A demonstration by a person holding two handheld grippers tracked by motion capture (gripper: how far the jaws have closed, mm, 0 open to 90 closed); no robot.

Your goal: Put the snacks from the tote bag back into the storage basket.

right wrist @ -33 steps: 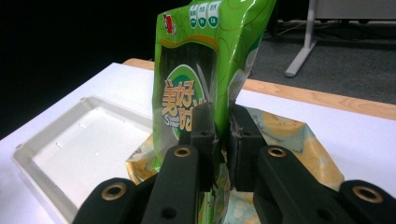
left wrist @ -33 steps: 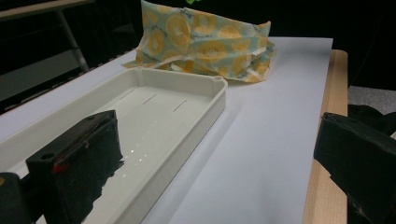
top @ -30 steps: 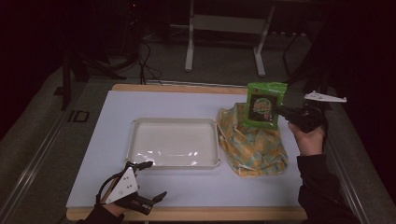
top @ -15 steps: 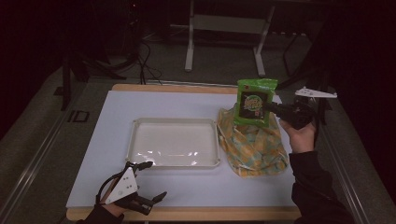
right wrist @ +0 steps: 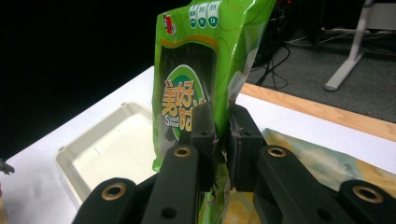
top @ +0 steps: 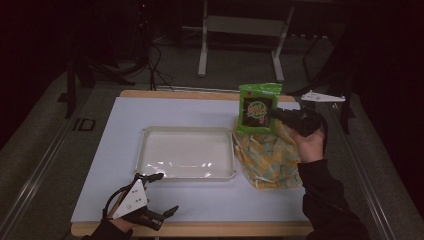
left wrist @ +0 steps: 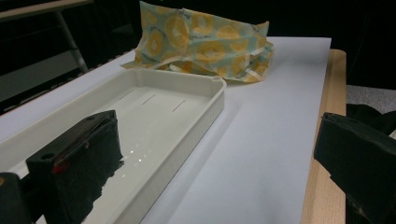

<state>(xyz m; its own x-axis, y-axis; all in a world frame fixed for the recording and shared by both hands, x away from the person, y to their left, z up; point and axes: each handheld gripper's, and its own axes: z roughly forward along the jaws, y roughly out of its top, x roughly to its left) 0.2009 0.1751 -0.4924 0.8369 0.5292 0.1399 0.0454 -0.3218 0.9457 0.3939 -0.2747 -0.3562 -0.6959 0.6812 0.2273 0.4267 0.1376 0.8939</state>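
My right gripper (top: 274, 116) (right wrist: 221, 122) is shut on a green snack packet (top: 258, 108) (right wrist: 201, 79) and holds it upright in the air, above the far end of an orange-patterned cloth bag (top: 268, 159) (left wrist: 205, 41). A white empty tray (top: 186, 152) (left wrist: 187, 116) (right wrist: 100, 154) lies to the left of the bag on the pale mat. My left gripper (top: 156, 195) (left wrist: 215, 172) rests near the table's front left edge, jaws wide open with nothing between them, pointing toward the tray's near corner.
The pale mat (top: 200, 205) covers a wooden table whose edge (left wrist: 327, 154) runs along the front. Beyond the far edge stand a desk frame (top: 240, 45) and cables on the dark floor.
My right gripper has carried the green packet leftward, from over the table's right edge to above the cloth bag's far left corner. The left gripper has stayed put.
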